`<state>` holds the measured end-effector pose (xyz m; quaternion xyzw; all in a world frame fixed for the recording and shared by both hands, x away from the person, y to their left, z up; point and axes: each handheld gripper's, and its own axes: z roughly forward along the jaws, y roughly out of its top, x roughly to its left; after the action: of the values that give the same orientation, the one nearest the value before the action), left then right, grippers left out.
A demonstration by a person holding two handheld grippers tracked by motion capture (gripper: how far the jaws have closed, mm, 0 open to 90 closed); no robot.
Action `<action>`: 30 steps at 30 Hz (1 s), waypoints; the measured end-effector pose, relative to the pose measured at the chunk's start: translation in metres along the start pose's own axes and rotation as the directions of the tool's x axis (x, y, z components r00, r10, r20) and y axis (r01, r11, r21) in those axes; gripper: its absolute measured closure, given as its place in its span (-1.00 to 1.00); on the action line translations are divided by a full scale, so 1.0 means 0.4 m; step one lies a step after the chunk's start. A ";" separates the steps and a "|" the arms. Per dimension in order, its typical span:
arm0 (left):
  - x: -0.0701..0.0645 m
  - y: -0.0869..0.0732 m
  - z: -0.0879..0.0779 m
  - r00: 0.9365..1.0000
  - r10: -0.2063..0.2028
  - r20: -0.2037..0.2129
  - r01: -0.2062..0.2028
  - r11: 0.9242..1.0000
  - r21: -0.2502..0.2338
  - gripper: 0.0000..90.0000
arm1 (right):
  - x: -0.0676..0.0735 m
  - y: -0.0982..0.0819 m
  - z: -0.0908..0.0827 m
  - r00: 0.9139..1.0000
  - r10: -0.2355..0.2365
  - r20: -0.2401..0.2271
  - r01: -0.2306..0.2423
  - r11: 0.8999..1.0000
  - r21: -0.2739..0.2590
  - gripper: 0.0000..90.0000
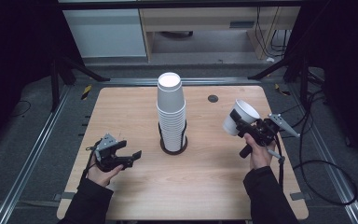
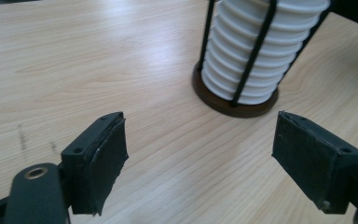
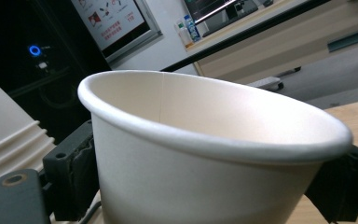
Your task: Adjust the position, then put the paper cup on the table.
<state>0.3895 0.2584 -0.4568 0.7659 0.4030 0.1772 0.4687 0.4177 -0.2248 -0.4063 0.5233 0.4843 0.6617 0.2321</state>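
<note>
High view: my right tongs [image 1: 237,122] grip a white paper cup [image 1: 240,116] above the counter's [image 1: 135,107] right edge, tilted, probably just lifted off the stack [image 1: 171,112] mid-counter. My left tongs [image 1: 129,154] wait open near the rack [image 2: 234,100].

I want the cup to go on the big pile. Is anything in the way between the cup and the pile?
No. The cup, clamped in the right gripper, has open air and bare table between it and the stack.
</note>
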 end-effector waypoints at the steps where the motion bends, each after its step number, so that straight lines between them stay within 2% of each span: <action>1: 0.006 -0.002 0.000 1.000 -0.001 -0.007 0.001 1.000 0.005 -0.63 | -0.002 0.001 0.002 1.000 -0.009 0.000 0.009 1.000 0.002 -0.73; 5: 0.026 -0.009 0.000 1.000 -0.017 -0.023 0.017 1.000 0.019 -0.63 | -0.009 0.005 0.008 0.999 -0.035 0.006 0.035 0.999 0.012 -0.73; 7: 0.037 -0.011 -0.003 0.999 -0.021 -0.031 0.022 1.000 0.019 -0.63 | -0.014 0.007 0.013 0.997 -0.071 0.011 0.070 0.997 0.008 -0.73; 10: 0.045 -0.012 -0.004 0.999 -0.023 -0.042 0.024 0.999 0.026 -0.63 | -0.019 0.008 0.016 0.997 -0.082 0.015 0.082 0.997 0.015 -0.73; 11: 0.049 -0.013 -0.005 0.999 -0.020 -0.048 0.022 0.999 0.031 -0.63 | -0.024 0.007 0.021 0.992 -0.121 0.028 0.120 0.992 0.030 -0.73; 18: 0.071 -0.017 -0.014 0.996 -0.033 -0.077 0.035 0.999 0.032 -0.63 | -0.030 0.010 0.033 0.984 -0.174 0.025 0.172 0.983 0.057 -0.73; 21: 0.077 -0.017 -0.017 0.996 -0.035 -0.082 0.038 0.999 0.033 -0.63 | -0.041 0.010 0.036 0.975 -0.220 0.041 0.217 0.974 0.066 -0.73; 23: 0.079 -0.018 -0.018 0.996 -0.036 -0.084 0.039 0.999 0.034 -0.63 | -0.051 0.010 0.037 0.972 -0.229 0.053 0.225 0.972 0.070 -0.73; 26: 0.082 -0.018 -0.018 0.996 -0.037 -0.083 0.040 0.999 0.035 -0.63 | -0.069 0.007 0.038 0.963 -0.258 0.075 0.251 0.964 0.084 -0.73; 28: 0.085 -0.019 -0.017 0.996 -0.035 -0.084 0.039 0.998 0.039 -0.63 | -0.081 0.004 0.038 0.962 -0.260 0.083 0.252 0.963 0.090 -0.73; 29: 0.087 -0.020 -0.016 0.996 -0.036 -0.085 0.040 0.998 0.046 -0.63 | -0.092 0.001 0.037 0.952 -0.288 0.098 0.279 0.955 0.098 -0.73; 30: 0.089 -0.021 -0.016 0.996 -0.035 -0.088 0.039 0.998 0.047 -0.63 | -0.096 0.000 0.037 0.949 -0.300 0.103 0.290 0.952 0.100 -0.73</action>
<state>0.4033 0.2920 -0.4646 0.7612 0.4412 0.1917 0.4350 0.4443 -0.2500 -0.4247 0.4919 0.5699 0.5670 0.3342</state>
